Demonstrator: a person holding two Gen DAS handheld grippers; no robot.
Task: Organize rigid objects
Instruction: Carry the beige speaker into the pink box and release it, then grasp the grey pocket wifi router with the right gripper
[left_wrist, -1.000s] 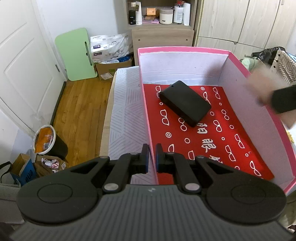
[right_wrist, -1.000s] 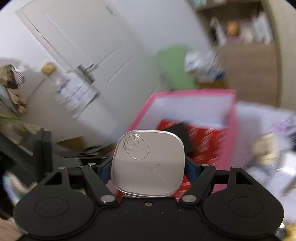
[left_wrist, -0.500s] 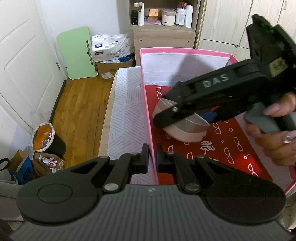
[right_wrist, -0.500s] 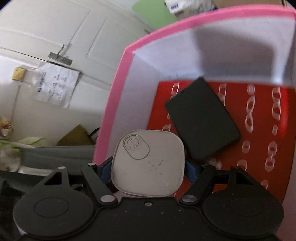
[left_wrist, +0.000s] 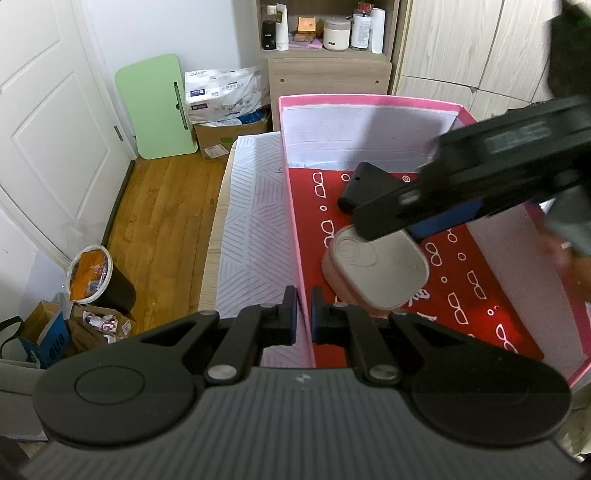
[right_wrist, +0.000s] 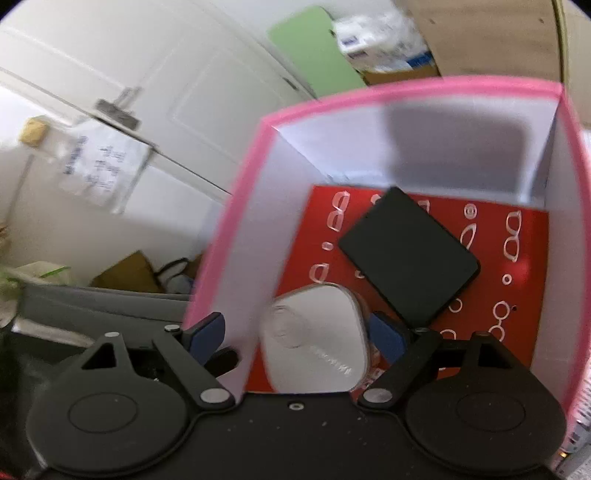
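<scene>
— Since a second ago, the right gripper (right_wrist: 295, 332) has swung in over the pink box (left_wrist: 291, 206) and come down toward its red floor; the white square case (right_wrist: 314, 339) it carried now sits low between the fingers, no longer pinched.

— So it's releasing?

— Yes. Its jaws are opening; blue pads (right_wrist: 207, 330) stand clear of the case on the left side, and the case looks to be settling on the red lining just beside the box's left wall, near the black flat case (right_wrist: 406, 258) but apart from it.

— And the left gripper (left_wrist: 303, 314)?

— Jaws nearly together, clamped on the box's near left wall, steadying it.

— Which step, then?

— Placing the second item, I'd judge. Next calls for lifting the right gripper straight back out without nudging the white case, then fetching another object.
</scene>
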